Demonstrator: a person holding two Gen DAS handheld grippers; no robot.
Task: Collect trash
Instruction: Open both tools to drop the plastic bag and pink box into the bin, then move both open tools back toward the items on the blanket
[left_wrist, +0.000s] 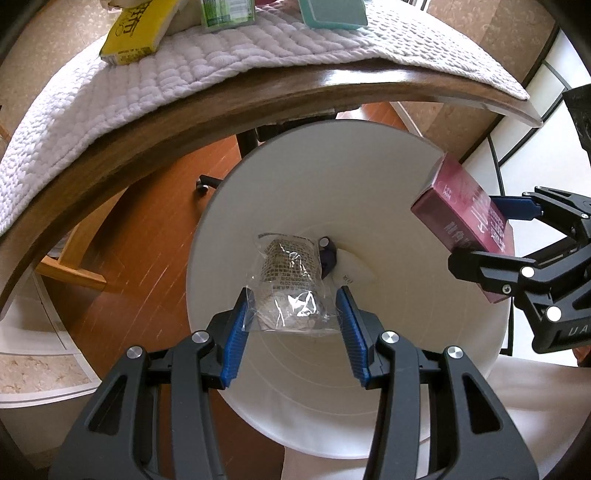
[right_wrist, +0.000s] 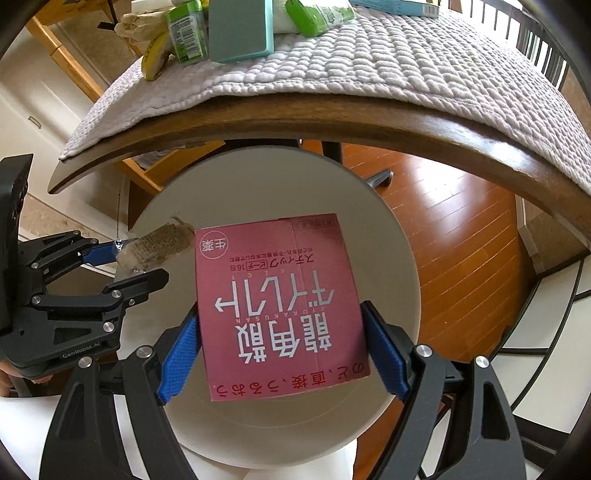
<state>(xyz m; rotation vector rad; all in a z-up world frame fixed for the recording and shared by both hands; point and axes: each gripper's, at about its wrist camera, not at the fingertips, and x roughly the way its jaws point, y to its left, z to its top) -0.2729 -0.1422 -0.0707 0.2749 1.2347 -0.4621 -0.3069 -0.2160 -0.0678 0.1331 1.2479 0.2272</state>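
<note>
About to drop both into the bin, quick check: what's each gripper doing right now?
Left gripper: shut on the clear plastic packet, over the white bin.
Right gripper: shut on the pink box, over the same bin.

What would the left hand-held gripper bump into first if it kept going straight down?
Probably the inside bottom of the white bin, where small scraps already lie. The left hand-held gripper holds a clear packet over it.

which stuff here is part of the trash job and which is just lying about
In the job:
- clear packet in the left tongs
- pink box in the right tongs
- white bin below both

Lying about:
- yellow pack, green packet, teal box on the quilted mat
</note>
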